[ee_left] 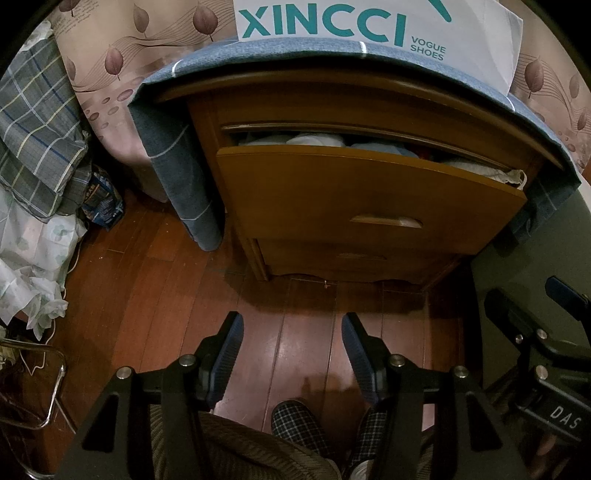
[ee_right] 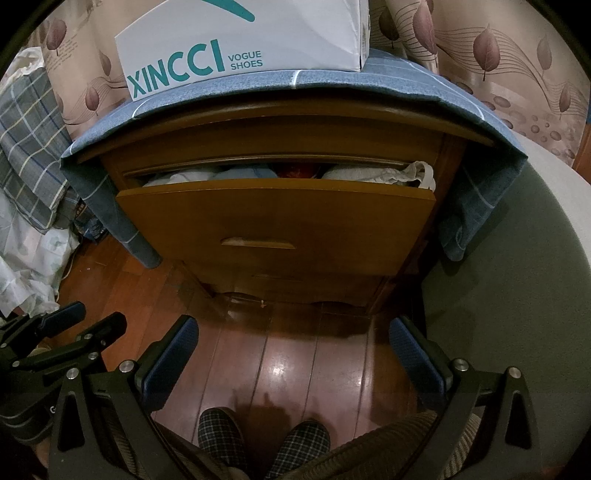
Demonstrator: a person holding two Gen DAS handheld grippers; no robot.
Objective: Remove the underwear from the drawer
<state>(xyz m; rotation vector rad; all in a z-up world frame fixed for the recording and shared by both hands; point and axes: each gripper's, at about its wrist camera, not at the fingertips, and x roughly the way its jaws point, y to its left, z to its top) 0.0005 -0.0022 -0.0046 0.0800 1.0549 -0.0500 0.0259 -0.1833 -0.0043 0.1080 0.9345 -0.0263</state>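
Observation:
A wooden nightstand stands ahead, its top drawer (ee_left: 369, 192) (ee_right: 273, 218) pulled partly out. Folded underwear and other cloth fill it: white and pale blue pieces (ee_left: 317, 140) (ee_right: 236, 173), and a crumpled white piece (ee_left: 513, 175) (ee_right: 406, 173) hanging over the right corner. My left gripper (ee_left: 291, 325) hovers open over the floor, short of the drawer, nothing between its fingers. My right gripper (ee_right: 293, 332) is also open and empty, at about the same distance from the drawer. Each gripper shows at the edge of the other's view.
A white shoe box (ee_left: 369, 22) (ee_right: 240, 37) sits on a blue cloth (ee_right: 332, 81) draped over the nightstand. Plaid bedding (ee_left: 37, 122) and a white bag (ee_left: 29, 266) crowd the left. A green-grey surface (ee_right: 517, 277) lies at right. The person's checked slippers (ee_right: 221, 432) rest on the wooden floor (ee_left: 295, 350).

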